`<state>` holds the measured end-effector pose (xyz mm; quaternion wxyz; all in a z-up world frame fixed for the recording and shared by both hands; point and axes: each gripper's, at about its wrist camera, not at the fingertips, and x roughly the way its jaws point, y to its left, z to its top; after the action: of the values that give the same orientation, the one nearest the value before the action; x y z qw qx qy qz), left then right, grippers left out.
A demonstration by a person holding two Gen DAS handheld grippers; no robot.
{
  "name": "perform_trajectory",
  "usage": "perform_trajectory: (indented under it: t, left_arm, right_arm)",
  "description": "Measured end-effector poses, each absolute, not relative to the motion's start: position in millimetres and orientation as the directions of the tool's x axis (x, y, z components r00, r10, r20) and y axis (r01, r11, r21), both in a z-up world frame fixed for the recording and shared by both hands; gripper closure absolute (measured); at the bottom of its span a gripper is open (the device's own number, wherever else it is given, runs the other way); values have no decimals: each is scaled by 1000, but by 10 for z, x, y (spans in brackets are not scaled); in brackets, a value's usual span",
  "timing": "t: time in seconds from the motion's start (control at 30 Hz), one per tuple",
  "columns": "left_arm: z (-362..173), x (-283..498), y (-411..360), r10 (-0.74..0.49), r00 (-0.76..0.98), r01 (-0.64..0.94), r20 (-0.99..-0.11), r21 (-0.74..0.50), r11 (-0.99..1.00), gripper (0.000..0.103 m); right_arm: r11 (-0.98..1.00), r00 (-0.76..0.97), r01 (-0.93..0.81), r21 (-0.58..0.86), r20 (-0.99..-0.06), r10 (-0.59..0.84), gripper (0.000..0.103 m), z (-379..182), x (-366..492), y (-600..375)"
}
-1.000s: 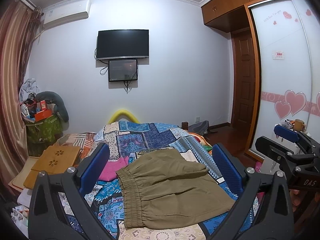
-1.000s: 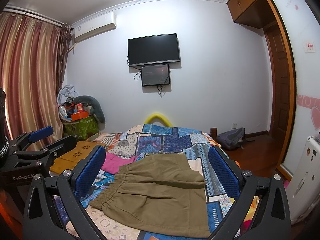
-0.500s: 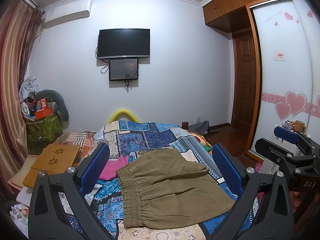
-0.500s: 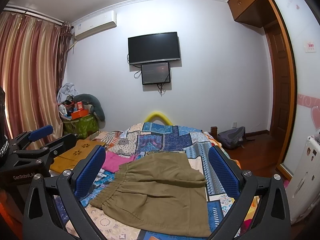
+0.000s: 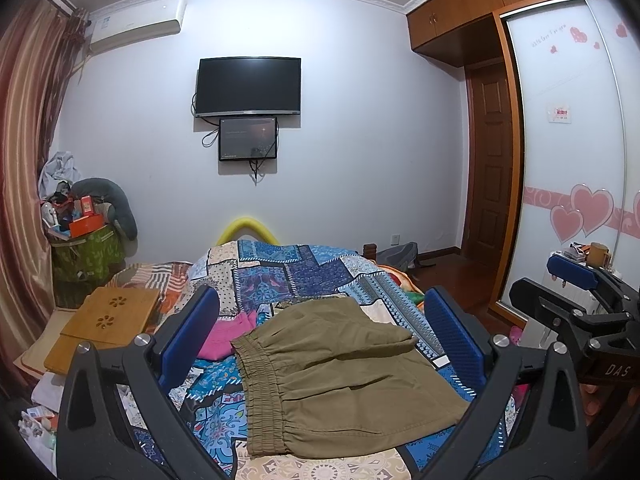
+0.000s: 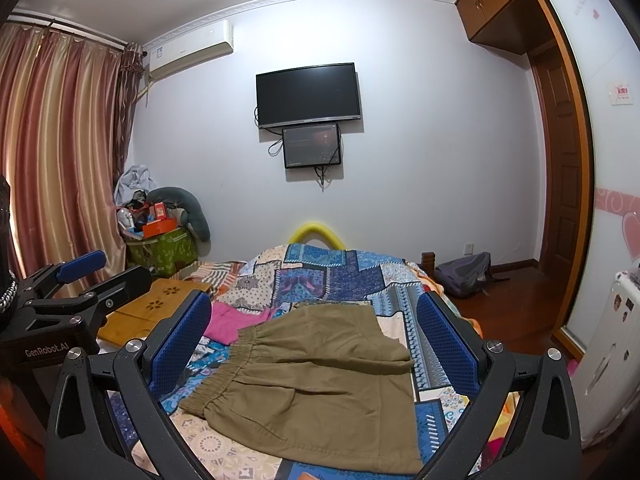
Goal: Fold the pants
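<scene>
Left wrist view: left gripper [image 5: 320,344] wide apart, holding nothing, hovering above the bed.
Right gripper [image 6: 314,344]: fingers spread too, empty, clear of the cloth.
Pants [image 5: 340,368]: olive, lying on patchwork quilt [image 5: 296,272], already doubled over with one layer on top, elastic waistband [image 5: 260,392] toward the left.
Handling: looks light, soft, floppy; will likely sag and slide on the quilt.
Grip spots: probably the waistband corner and the hem edge at the right.
Containers: green basket [image 6: 164,250] by curtain, heaped with boxes and clothes; contents hard to tell.
Nearby: pink garment [image 6: 236,320] just beside the pants.
</scene>
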<state>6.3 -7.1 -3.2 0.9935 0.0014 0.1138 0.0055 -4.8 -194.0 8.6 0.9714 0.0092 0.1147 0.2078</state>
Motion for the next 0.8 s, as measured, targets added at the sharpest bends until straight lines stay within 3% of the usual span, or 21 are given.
perform_trajectory:
  t: [0.47, 0.8]
  left_arm:
    - [-98, 153, -58, 7, 968, -9, -250, -6, 1000, 0]
    - [-423, 733, 154, 33, 925, -46, -379, -24, 999, 0]
  right_arm:
    - [916, 887, -395, 72, -232, 401, 1, 21, 1, -1955]
    - [944, 881, -322, 73, -343, 327, 1, -322, 480, -2059]
